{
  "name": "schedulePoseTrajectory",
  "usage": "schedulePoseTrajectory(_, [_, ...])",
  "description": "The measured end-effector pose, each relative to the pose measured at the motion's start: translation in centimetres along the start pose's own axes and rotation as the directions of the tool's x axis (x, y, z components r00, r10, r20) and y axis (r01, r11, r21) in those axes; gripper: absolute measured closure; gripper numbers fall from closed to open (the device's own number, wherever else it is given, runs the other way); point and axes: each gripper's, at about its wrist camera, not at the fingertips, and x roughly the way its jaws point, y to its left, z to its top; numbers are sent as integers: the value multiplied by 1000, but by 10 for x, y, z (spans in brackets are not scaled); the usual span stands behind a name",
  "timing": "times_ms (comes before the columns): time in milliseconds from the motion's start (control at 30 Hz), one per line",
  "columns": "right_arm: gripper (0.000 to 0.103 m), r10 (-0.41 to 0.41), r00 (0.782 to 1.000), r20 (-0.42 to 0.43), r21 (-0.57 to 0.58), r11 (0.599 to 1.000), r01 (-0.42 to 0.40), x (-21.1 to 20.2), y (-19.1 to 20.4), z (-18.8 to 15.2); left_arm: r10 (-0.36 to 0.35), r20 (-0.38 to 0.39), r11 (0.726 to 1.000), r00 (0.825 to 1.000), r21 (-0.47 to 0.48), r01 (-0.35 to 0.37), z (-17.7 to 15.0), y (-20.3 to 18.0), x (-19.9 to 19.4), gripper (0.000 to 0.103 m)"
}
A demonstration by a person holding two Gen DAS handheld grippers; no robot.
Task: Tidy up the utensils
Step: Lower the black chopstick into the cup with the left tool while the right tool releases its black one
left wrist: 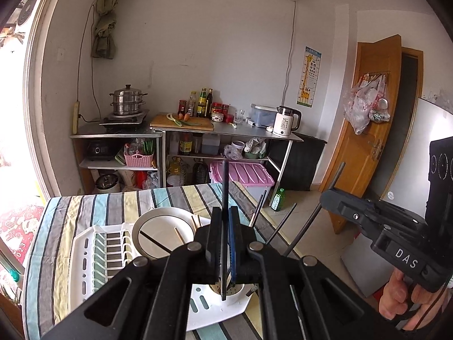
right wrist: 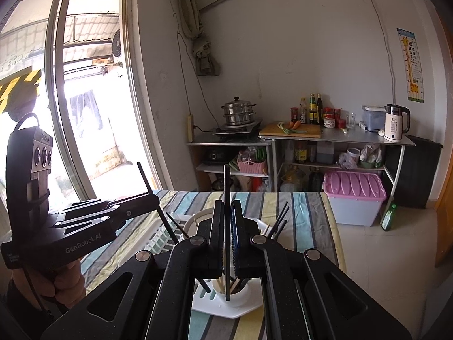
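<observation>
Above a striped worktop, the left gripper is clenched on a dark chopstick that stands nearly upright between its fingers, the lower end hanging over a small white cup. The right gripper is likewise clamped on a second dark chopstick, also upright, with its lower tip over the same white cup, which already holds several pale and dark chopsticks. The cup sits at the corner of a white dish rack on the worktop. A white plate rests in the rack with a dark chopstick and a pale one lying across it. More dark chopsticks stick up to the right of the left gripper. Each gripper appears in the other's view, held by a hand. Behind the worktop stand metal shelves with a steamer pot, bottles and a kettle.
</observation>
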Motion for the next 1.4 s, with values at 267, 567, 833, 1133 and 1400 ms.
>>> schedulePoseTrajectory(267, [99, -1, 1000, -29, 19, 1000, 2, 22, -8, -5, -7, -23, 1000, 1000, -2, 7, -2, 4, 23, 98])
schedulePoseTrajectory(567, [99, -6, 997, -83, 43, 999, 10, 41, -17, -22, -15, -66, 1000, 998, -14, 14, -15, 9, 46, 98])
schedulePoseTrajectory(833, [99, -18, 992, -128, 70, 997, 27, 55, -29, -37, -4, -110, 1000, 994, -30, 0, -33, 13, 60, 98])
schedulePoseTrajectory(1133, [99, -25, 990, -138, 84, 996, 37, 56, -37, -40, 20, -117, 999, 993, -40, -25, -41, 18, 61, 98])
schedulePoseTrajectory(1400, [97, -30, 988, -150, 76, 996, 42, 53, -37, -40, 32, -109, 998, 994, -53, -38, -42, 24, 54, 97])
